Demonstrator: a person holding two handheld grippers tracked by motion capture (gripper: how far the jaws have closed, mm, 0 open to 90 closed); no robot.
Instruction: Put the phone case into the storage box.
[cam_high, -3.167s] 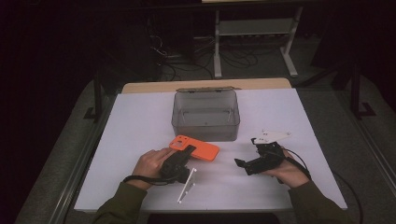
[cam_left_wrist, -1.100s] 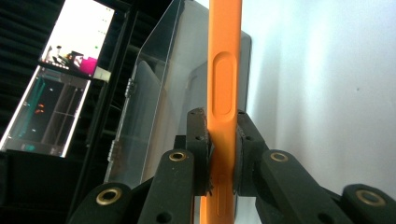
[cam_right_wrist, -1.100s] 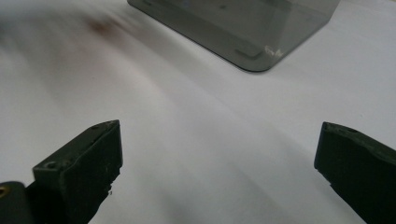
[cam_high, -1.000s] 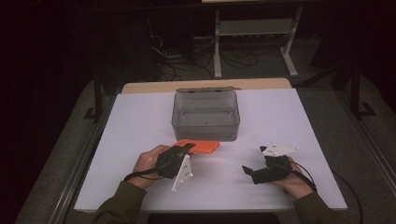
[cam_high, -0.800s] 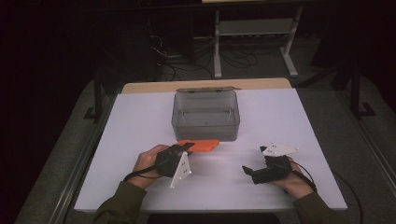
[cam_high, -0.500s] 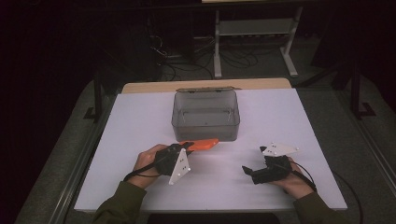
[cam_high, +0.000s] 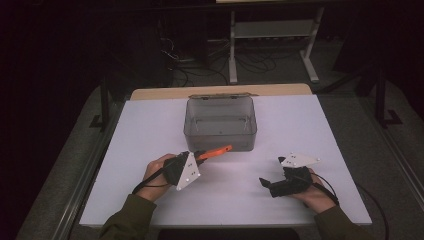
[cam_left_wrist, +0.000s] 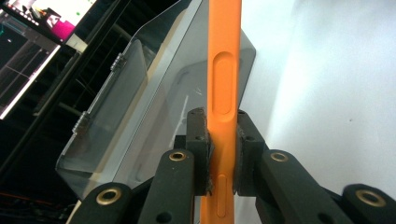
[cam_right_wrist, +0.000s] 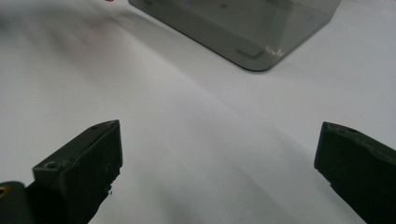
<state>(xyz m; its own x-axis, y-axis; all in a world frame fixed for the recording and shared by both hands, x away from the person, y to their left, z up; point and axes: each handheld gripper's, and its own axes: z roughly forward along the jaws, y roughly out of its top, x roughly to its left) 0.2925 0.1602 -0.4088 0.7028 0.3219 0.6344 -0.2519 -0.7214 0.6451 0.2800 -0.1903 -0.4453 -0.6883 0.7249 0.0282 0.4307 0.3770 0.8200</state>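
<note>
A flat orange case (cam_high: 216, 151) is held on edge just above the white table (cam_high: 145, 130), in front of the clear grey box (cam_high: 220, 120). My left gripper (cam_high: 200, 156) is shut on it. In the left gripper view the pads (cam_left_wrist: 198, 140) press both faces of the orange case (cam_left_wrist: 225, 65), which points up past the box (cam_left_wrist: 140, 107). My right gripper (cam_high: 264, 182) rests on the table at the right, held by a hand. Its jaws (cam_right_wrist: 219, 154) stand wide open with nothing between them, facing the box corner (cam_right_wrist: 247, 32).
The box's hinged lid stands open at the back. A wooden strip (cam_high: 220, 91) runs behind the table's far edge. A metal stand (cam_high: 272, 35) and cables lie on the dark floor beyond. Bare table surface lies between the two grippers.
The left gripper took the orange case off the table, raised it and rolled it from flat to edge-on over the last second. The right gripper drew back slightly earlier and has since kept still.
</note>
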